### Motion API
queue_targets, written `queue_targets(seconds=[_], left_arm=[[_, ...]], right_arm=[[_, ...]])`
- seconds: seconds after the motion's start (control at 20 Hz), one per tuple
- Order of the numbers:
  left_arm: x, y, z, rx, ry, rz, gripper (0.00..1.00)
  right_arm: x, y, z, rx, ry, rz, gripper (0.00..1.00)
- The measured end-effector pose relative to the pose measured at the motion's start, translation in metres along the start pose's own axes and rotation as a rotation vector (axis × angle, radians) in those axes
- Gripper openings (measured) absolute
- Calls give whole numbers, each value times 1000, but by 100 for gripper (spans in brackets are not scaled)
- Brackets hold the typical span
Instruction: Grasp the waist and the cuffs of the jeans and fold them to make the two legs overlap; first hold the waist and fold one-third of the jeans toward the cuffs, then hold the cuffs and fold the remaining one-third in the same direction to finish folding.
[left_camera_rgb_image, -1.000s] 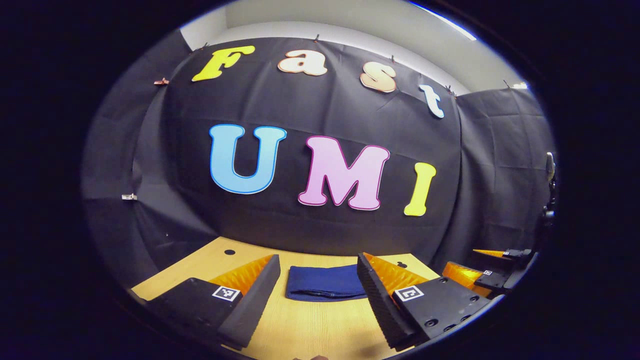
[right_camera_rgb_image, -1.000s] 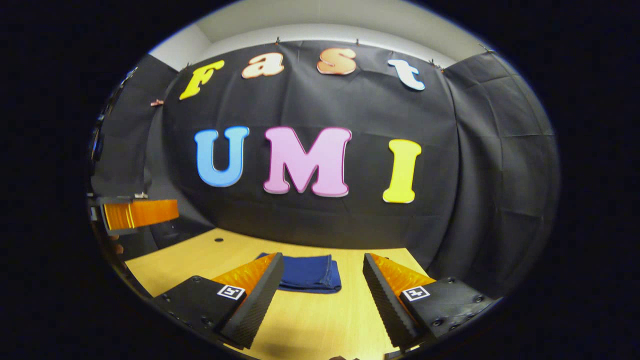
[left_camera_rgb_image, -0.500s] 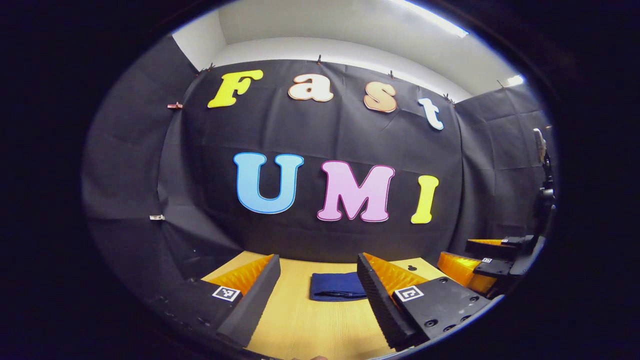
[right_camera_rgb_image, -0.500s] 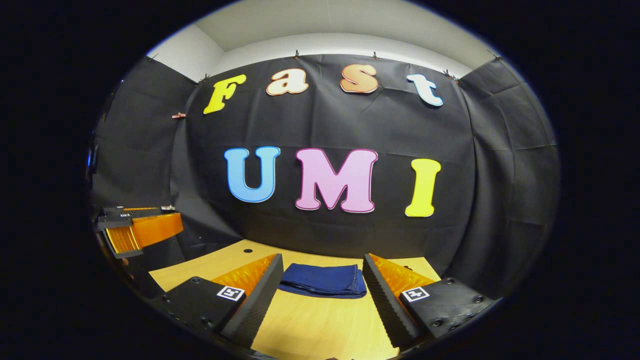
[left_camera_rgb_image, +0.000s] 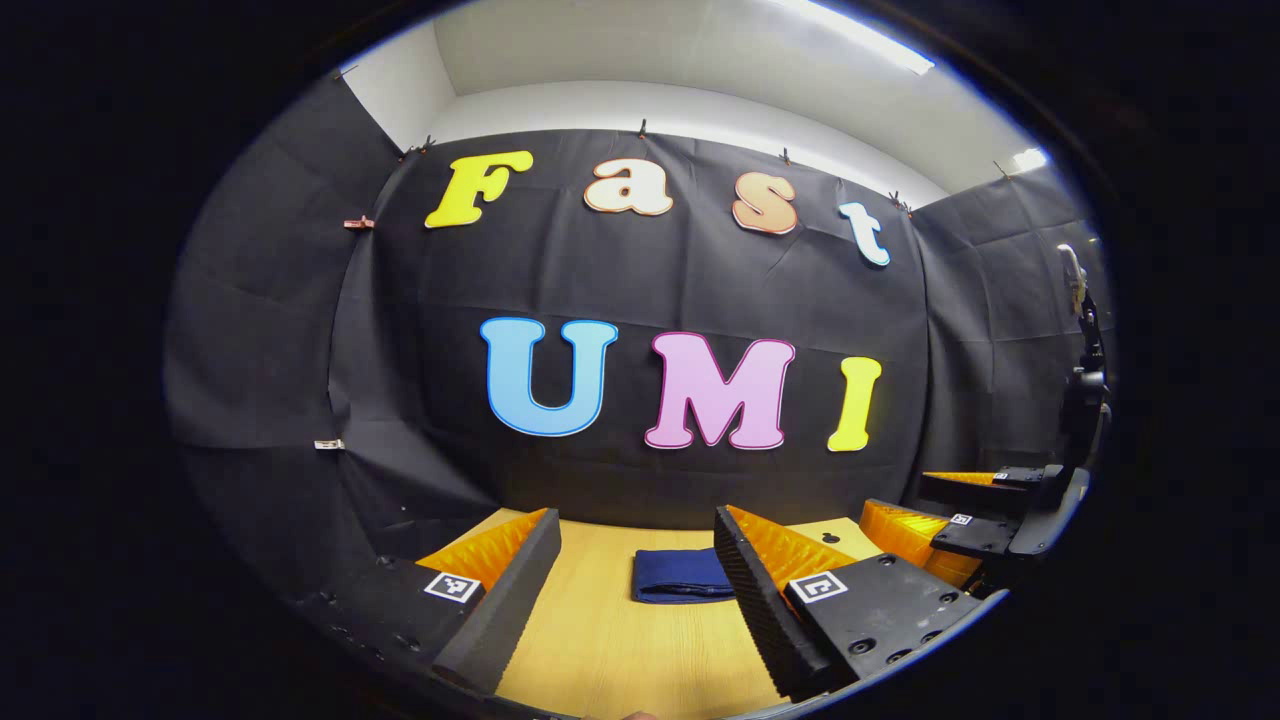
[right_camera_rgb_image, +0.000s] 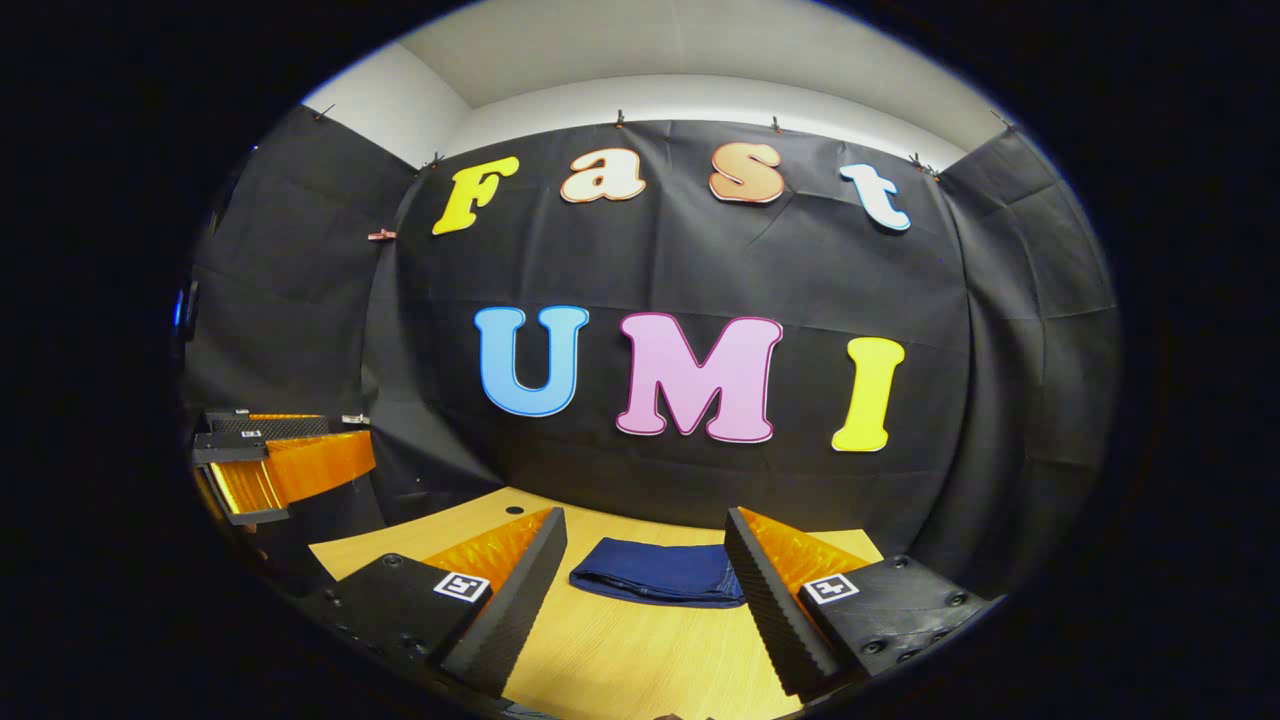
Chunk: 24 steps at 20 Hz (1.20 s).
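Both tongs agape, empty | jeans (right_camera_rgb_image: 655, 572) folded flat | table (right_camera_rgb_image: 640, 660) beneath

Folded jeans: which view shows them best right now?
The right gripper view: the folded jeans lie nearly whole between its open fingers, layered front edge visible. In the left gripper view the jeans look smaller, their right end hidden behind a finger.
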<state>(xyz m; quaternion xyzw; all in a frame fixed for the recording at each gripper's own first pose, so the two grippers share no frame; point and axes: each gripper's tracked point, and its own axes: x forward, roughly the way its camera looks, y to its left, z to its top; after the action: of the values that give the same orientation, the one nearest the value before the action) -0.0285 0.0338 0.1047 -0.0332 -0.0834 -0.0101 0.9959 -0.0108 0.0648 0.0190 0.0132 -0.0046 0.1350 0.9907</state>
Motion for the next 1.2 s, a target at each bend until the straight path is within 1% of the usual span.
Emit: queue_targets(seconds=[0.05, 0.1, 0.3, 0.35, 0.45, 0.65, 0.95, 1.2], left_arm=[[-3, 0, -2, -7, 3, 5, 92], [-7, 0, -4, -15, 8, 9, 96], [-16, 8, -10, -45, 14, 35, 96], [-18, 8, -13, -59, 20, 38, 96], [-20, 12, -19, -78, 38, 53, 96], [-26, 13, -23, -109, 37, 68, 96], [-28, 9, -33, -149, 61, 63, 96], [-29, 5, -37, -147, 74, 41, 96]], right_arm=[[-1, 4, -2, -3, 5, 15, 97], [0, 6, -2, -9, 7, 23, 97], [-3, 7, 1, -18, -10, 25, 97], [1, 12, -9, -13, -13, 25, 97], [-1, 14, -9, -18, -15, 29, 97], [-7, 13, -10, -34, -23, 34, 97], [-11, 2, -20, -13, -11, 22, 96], [-11, 8, -24, -14, -4, 22, 96]])
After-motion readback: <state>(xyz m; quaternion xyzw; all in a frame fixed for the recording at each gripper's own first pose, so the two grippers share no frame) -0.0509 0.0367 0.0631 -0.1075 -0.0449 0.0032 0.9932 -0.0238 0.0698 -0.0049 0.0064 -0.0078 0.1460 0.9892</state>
